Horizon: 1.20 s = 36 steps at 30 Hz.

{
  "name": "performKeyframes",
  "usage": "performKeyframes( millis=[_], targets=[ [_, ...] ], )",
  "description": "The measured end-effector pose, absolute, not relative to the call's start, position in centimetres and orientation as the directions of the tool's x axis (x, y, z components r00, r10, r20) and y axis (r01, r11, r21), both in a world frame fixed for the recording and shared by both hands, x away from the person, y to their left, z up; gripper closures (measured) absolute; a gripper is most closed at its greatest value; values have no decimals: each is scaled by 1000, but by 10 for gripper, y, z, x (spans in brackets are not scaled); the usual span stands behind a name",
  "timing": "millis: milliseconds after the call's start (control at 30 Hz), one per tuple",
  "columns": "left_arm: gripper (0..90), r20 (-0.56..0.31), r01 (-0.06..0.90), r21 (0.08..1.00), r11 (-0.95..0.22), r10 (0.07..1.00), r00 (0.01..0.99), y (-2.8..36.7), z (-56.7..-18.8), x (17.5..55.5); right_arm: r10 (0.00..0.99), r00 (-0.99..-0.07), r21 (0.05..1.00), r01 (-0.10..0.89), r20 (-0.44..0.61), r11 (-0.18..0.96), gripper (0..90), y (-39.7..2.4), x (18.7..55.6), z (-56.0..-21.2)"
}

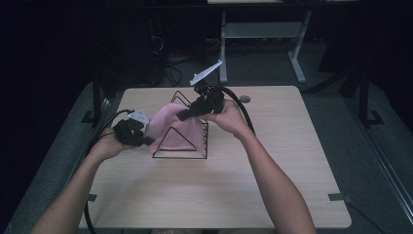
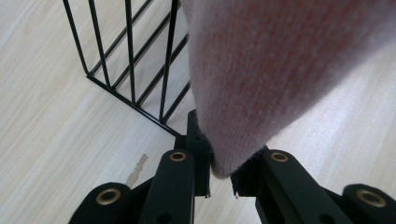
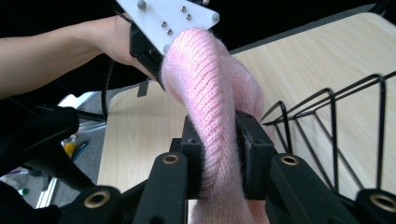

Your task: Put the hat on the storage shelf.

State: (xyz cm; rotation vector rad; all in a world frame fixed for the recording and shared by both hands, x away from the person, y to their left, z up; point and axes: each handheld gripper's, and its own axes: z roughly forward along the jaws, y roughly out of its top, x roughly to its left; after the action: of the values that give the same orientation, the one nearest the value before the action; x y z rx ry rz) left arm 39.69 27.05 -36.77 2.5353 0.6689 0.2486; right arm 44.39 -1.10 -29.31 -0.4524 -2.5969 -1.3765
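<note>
A pink knitted cloth (image 1: 168,126) hangs stretched over a black wire rack (image 1: 195,151) at the middle of the table. My left gripper (image 1: 146,141) is shut on the cloth's left corner (image 2: 224,165), low beside the rack. My right gripper (image 1: 182,116) is shut on a bunched fold of the cloth (image 3: 219,154) higher up, above the rack. In the right gripper view the cloth (image 3: 205,84) runs from my jaws to the left gripper's white plate (image 3: 170,16) and the hand behind it.
The light wooden table (image 1: 272,170) has open room in front and to the right. The rack's wire bars (image 2: 130,60) stand close to the left gripper. A small round disc (image 1: 245,99) lies near the far edge. Table legs (image 1: 297,58) stand on the floor beyond.
</note>
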Motion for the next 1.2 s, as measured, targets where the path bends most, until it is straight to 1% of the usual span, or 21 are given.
performKeyframes(
  millis=[167, 367, 500, 567, 633, 700, 800, 900, 1000, 1100, 1200],
  targets=[
    [798, 18, 429, 513, -744, 509, 861, 274, -378, 397, 173, -941, 764, 337, 291, 550, 744, -9, 443, -300],
    [798, 17, 433, 493, -754, 506, 862, 273, -385, 396, 173, -938, 741, 343, 299, 578, 742, -6, 441, -306],
    [720, 34, 439, 483, -758, 517, 855, 272, -387, 394, 170, -939, 734, 339, 298, 588, 730, -5, 440, -311],
    [688, 34, 429, 503, -750, 513, 858, 273, -382, 393, 175, -937, 732, 347, 304, 586, 730, -5, 440, -312],
    [680, 20, 423, 536, -730, 513, 858, 275, -376, 392, 176, -934, 729, 352, 310, 587, 734, -5, 440, -313],
    [707, 14, 425, 546, -722, 515, 857, 275, -372, 391, 173, -935, 726, 351, 310, 591, 734, -5, 440, -314],
    [813, 10, 430, 547, -718, 519, 854, 274, -372, 390, 173, -934, 726, 352, 312, 590, 723, -4, 439, -315],
    [833, 16, 430, 532, -729, 517, 856, 274, -374, 391, 179, -934, 729, 353, 308, 586, 633, -6, 439, -313],
    [833, 15, 446, 526, -724, 532, 847, 277, -376, 392, 177, -937, 742, 348, 302, 574, 622, -10, 437, -310],
    [832, 13, 453, 511, -731, 534, 846, 277, -379, 394, 163, -939, 764, 342, 304, 548, 666, -14, 437, -306],
    [828, 11, 453, 504, -735, 530, 848, 277, -381, 395, 151, -942, 783, 332, 298, 526, 762, -13, 437, -303]
  ],
)
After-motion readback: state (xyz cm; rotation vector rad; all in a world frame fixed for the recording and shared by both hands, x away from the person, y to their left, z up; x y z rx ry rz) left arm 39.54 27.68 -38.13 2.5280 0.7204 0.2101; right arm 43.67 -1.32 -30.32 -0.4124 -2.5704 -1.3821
